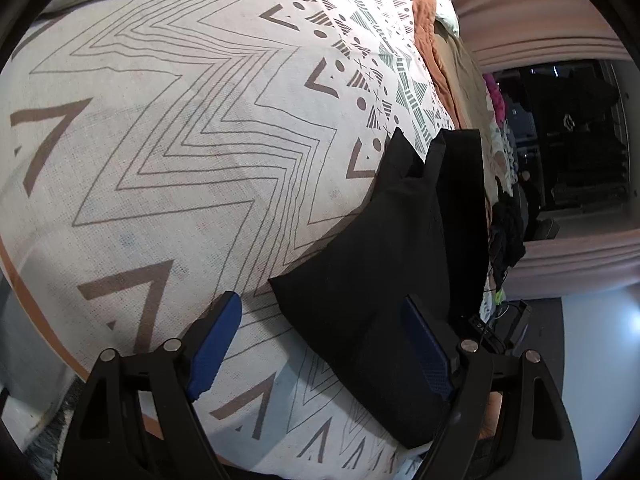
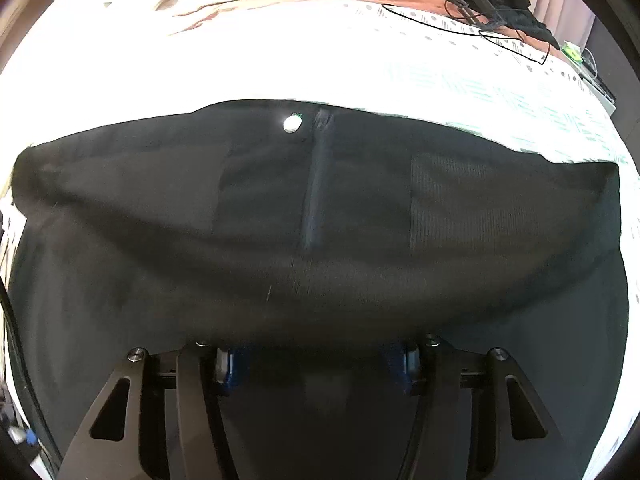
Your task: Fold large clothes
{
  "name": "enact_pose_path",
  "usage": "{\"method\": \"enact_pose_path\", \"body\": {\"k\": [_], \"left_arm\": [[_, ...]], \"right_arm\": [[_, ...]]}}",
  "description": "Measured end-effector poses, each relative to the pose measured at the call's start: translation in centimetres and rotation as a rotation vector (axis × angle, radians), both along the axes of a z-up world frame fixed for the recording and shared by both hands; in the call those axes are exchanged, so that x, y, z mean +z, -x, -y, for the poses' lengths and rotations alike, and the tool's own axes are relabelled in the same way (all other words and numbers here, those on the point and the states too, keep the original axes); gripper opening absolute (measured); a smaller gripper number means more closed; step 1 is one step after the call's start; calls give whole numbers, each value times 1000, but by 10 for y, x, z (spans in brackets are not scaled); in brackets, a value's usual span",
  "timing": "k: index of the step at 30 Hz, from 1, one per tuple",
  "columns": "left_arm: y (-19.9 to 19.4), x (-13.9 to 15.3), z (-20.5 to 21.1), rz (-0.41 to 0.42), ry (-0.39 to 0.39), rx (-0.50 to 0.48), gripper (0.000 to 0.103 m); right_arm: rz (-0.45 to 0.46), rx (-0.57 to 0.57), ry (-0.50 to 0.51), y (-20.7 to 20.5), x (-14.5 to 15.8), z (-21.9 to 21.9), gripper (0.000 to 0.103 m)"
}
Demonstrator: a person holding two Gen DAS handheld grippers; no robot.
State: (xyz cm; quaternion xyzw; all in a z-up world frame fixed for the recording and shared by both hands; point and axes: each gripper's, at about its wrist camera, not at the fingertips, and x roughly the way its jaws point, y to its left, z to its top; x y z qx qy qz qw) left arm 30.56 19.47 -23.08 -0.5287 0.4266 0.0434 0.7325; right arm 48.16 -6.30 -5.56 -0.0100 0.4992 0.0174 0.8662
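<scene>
black garment (image 1: 384, 248) on white bedspread (image 1: 168, 128), brown-grey zigzags.

Matt black cloth trousers (image 2: 320, 220), coarse-woven printed bedsheet (image 1: 180, 140), blue textured rubbery fingers (image 1: 216, 344)

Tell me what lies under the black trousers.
The black trousers lie on a patterned bedspread, visible all around them. The part beneath them is covered and cannot be seen.

The right gripper's (image 2: 318, 364) blue fingertips (image 2: 232, 368) are mostly buried under the black trousers (image 2: 320, 208), so any grip is unreadable. The bedspread (image 2: 280, 60) glares white, its pattern lost. The trousers' far end runs off frame.
</scene>
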Motion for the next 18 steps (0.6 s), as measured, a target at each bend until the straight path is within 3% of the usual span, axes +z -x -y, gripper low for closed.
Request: {"method": "enact_pose_path", "body": {"k": [14, 18], "left_arm": [[-4, -6, 7, 14, 124, 9, 83], [-5, -11, 10, 31, 187, 8, 83]], "right_arm": [[13, -21, 38, -95, -27, 7, 51], [12, -32, -21, -103, -24, 19, 51]]}}
